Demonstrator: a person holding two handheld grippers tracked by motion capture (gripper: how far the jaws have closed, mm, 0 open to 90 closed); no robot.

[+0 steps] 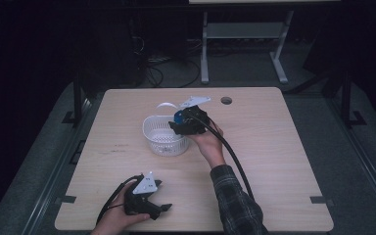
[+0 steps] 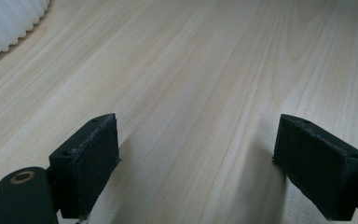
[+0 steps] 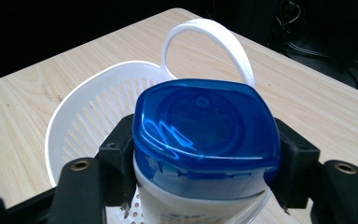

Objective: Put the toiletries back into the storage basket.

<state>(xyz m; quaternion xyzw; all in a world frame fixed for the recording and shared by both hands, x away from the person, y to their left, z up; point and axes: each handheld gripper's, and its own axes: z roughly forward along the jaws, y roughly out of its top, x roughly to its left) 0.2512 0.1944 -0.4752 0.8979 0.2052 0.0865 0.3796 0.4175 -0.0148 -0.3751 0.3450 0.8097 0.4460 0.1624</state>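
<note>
Holding a blue-capped bottle point(image 3: 205, 140) over the white basket point(image 1: 152, 128) — right gripper point(image 1: 190, 122) clamped on it.
Best lowered well inside before release; left gripper point(image 1: 147, 198), jaws apart, rests near.

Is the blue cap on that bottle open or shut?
Shut. The blue cap sits flat and closed on the white bottle, gripped by the right claw over the basket.

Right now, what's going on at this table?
A person is working with a gripper in each hand. The right gripper is shut on a white bottle with a blue cap, holding it over the near rim of a white slotted basket with a loop handle. The left gripper rests open near the front of the wooden table, with nothing between its fingers.
</note>
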